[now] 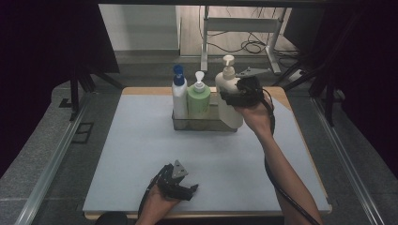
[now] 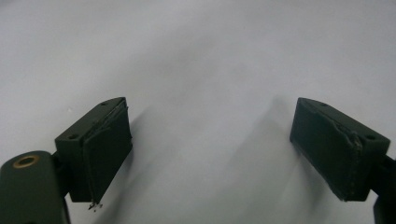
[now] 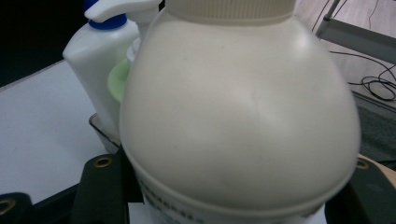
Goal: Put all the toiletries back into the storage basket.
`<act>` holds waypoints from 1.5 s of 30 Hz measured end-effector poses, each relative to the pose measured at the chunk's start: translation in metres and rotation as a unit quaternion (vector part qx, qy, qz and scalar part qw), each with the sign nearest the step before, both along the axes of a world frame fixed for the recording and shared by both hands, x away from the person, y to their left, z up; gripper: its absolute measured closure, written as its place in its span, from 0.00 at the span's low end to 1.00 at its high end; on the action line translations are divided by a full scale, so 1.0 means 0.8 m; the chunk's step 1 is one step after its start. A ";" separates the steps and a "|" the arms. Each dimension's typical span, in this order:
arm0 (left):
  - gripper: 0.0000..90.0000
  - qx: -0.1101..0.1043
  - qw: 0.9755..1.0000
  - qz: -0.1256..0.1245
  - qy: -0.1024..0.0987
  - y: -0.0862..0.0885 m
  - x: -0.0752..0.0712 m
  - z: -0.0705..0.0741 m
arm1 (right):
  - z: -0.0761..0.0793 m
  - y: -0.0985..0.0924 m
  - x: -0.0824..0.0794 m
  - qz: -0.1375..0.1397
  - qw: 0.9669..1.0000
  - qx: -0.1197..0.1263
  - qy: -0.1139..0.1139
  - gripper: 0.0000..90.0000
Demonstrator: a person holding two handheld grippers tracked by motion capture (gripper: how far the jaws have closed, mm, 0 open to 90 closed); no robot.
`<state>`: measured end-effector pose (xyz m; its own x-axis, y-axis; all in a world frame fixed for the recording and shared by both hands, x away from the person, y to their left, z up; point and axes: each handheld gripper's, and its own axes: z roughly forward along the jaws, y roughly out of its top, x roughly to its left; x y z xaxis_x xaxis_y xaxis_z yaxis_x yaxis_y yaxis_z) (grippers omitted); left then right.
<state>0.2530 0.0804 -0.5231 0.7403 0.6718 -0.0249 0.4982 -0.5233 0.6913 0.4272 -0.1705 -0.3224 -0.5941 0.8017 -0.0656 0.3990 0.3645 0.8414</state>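
High view looks down over the table (image 1: 141, 154); gripper views sit close (both share its grey top)

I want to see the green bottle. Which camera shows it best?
The high view: the green bottle stands whole in the tray. The right gripper view shows a green sliver behind the cream bottle. The left gripper view faces the table.

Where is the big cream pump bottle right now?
In the high view the cream pump bottle is at the tray's right end, beside the green bottle, gripped by the right gripper.
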 end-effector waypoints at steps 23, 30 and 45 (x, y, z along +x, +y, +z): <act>0.14 0.000 1.000 0.000 0.000 0.000 0.000 0.000 | -0.015 0.016 0.050 -0.029 1.000 -0.001 -0.009 0.43; 0.14 0.001 1.000 0.000 0.000 0.000 0.000 0.000 | -0.025 0.025 0.063 -0.032 0.999 -0.002 -0.010 0.43; 0.14 0.000 1.000 0.001 0.001 0.000 0.000 0.000 | -0.051 0.028 0.089 -0.040 0.999 -0.001 -0.002 0.43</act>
<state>0.2528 0.0804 -0.5232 0.7383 0.6739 -0.0259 0.5004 -0.5216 0.6910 0.4984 -0.1477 -0.3636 -0.5276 0.8466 -0.0698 0.4235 0.3334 0.8423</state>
